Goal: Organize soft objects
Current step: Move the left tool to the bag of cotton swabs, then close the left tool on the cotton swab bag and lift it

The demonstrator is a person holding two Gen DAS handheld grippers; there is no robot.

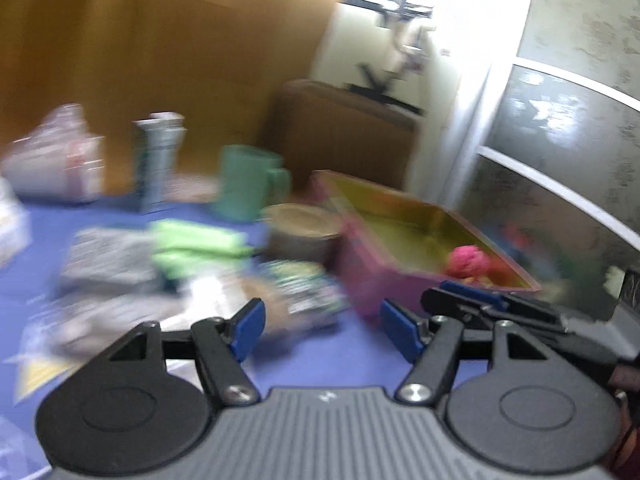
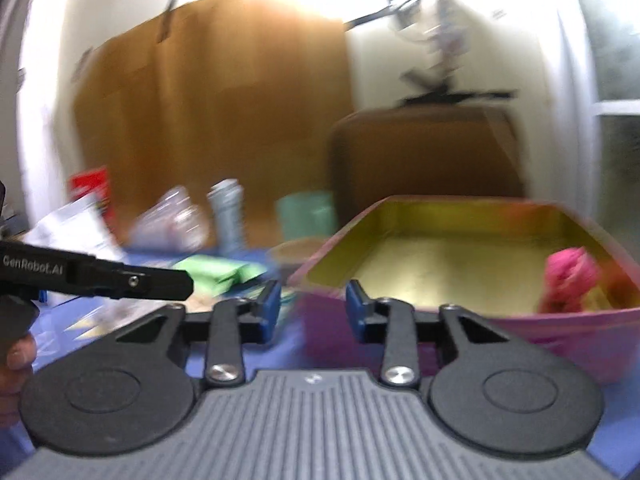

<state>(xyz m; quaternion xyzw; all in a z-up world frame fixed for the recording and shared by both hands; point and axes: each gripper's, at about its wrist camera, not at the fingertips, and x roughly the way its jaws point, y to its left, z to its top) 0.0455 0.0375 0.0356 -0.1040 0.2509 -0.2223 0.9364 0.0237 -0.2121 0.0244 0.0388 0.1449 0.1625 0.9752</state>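
Left wrist view, heavy motion blur. left gripper [image 1: 322, 330] fingers spread, blue pads apart, nothing between them, just blue desk [image 1: 320, 364] cloth under the gap. Ahead and right: open pink box [image 1: 362, 276] with a yellowish inside, sitting on the desk. pink soft ball [image 1: 468, 261] lies in the box's near right corner, something yellowish just beside it, too blurred to identify. Left of the box: a round tin [image 1: 300, 236] touching or nearly touching the box wall, cannot tell which. Green cloth [image 1: 192, 242] and a grey patterned cloth [image 1: 108, 258] lie further left on the desk, side by side. A blurred printed packet [image 1: 304, 290] sits near the left finger tip. Behind: teal mug [image 1: 250, 180], a pale bottle [image 1: 160, 160], clear plastic bags [image 1: 56, 160]. right gripper [image 1: 496, 304] shows side-on at right, next to the box's near corner.

Right wrist view, also blurred. Right gripper [image 2: 312, 310] fingers partly spread, narrow gap, nothing pinched; pads hang at the box's [image 2: 560, 332] near left corner, in front of its wall. Pink soft ball [image 2: 570, 280] at the right end inside the box. Left gripper comes in from the left edge as a black bar [image 2: 120, 278], a fingertip of the person's hand [image 2: 18, 356] below it. Green cloth [image 2: 218, 272] beyond the bar on the desk [image 2: 288, 344]; mug [image 2: 306, 214] and bottle [image 2: 228, 214] behind
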